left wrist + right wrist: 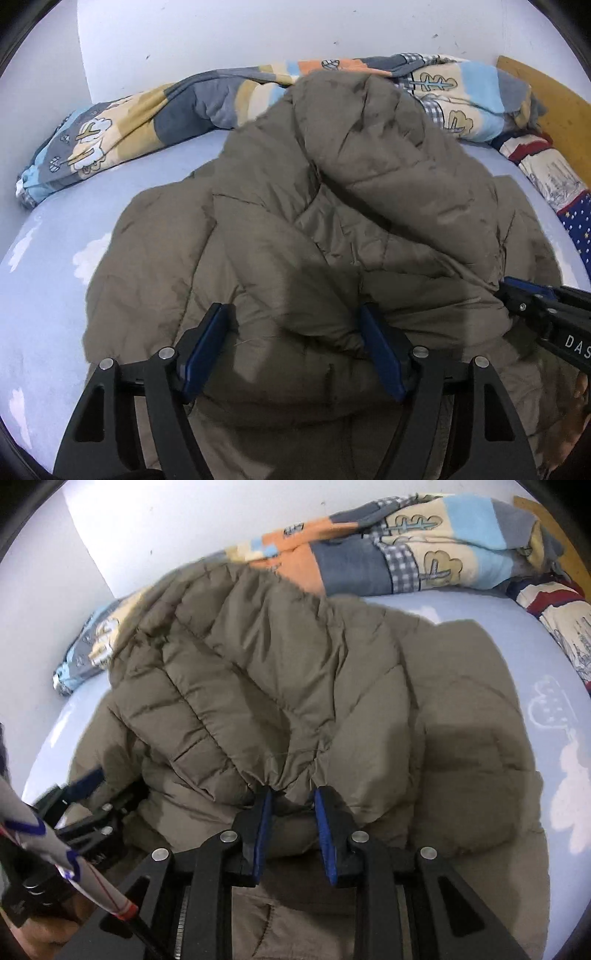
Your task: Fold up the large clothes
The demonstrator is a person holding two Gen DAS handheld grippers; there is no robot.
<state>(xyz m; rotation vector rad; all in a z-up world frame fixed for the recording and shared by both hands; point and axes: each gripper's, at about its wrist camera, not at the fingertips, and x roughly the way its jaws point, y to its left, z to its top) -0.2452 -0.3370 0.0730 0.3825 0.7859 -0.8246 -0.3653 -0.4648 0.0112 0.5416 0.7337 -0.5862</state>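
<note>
Where white "DAS" marks the right tool (517, 295), gathered jacket (332, 206) between its narrowed pads

You can read only one piece of lettering here — the white capitals "DAS" on the black body of the right gripper (517, 295), where it enters at the right edge of the left wrist view; the word runs off the frame, so you cannot tell how it ends. The patchwork quilt (184, 107) along the far edge of the bed carries drawn trees and clouds but no letters you can make out; the right wrist view gives you nothing legible.
</note>
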